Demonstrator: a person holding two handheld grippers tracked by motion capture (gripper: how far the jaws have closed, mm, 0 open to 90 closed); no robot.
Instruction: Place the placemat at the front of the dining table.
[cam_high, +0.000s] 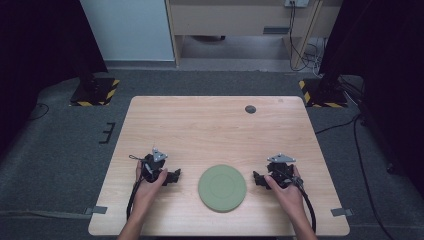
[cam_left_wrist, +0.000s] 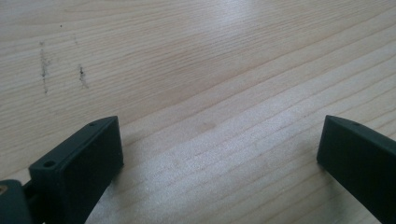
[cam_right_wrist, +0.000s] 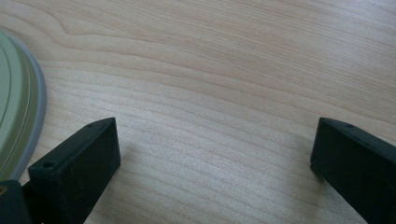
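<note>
Both hand-held grippers, left (cam_high: 172, 176) and right (cam_high: 258, 178), gape empty beside the round, pale-green plate (cam_high: 221, 188) near the table's (cam_high: 210, 125) front edge; probably stiff, slippery, best pinched at its rim.

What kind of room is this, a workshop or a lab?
Probably a lab's recording corner: a bare wooden table on grey carpet, hazard-striped stand bases, trailing cables, and one green plate.

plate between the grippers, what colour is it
Pale sage green plate, clearest in the high view.
</note>
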